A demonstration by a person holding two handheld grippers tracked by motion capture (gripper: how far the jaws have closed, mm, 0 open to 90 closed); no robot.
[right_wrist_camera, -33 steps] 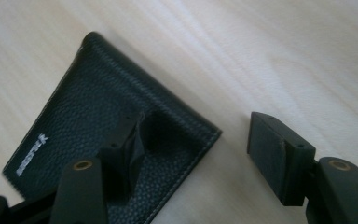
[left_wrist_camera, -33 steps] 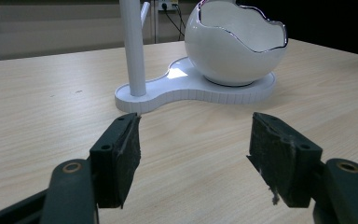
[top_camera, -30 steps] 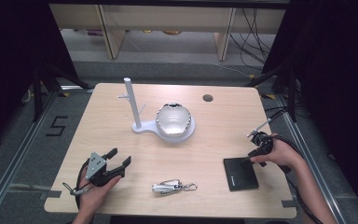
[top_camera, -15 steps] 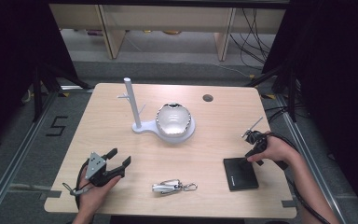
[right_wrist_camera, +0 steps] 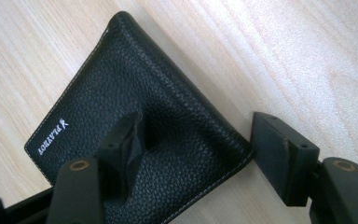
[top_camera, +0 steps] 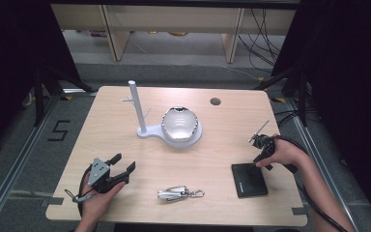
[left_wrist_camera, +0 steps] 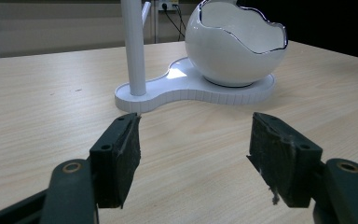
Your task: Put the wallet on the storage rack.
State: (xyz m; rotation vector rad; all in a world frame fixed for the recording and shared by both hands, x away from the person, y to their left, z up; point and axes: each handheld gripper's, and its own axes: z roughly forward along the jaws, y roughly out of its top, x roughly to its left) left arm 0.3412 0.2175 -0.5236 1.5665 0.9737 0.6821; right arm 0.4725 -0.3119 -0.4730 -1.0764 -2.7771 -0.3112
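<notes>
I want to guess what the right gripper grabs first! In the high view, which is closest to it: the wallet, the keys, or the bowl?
1. Wallet, right under the right gripper.
2. Keys, along the table's front edge.
3. Bowl, mid-table toward the back.

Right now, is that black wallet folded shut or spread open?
Folded shut. The wallet lies flat on the table as one closed leather square, stitched edges together; the right gripper straddles one corner, jaws open.

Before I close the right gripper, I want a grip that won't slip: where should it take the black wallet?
Take the wallet at its corner edge, from above: it lies flat, and the right gripper already has one open jaw over the leather, the other past the stitched edge.
</notes>
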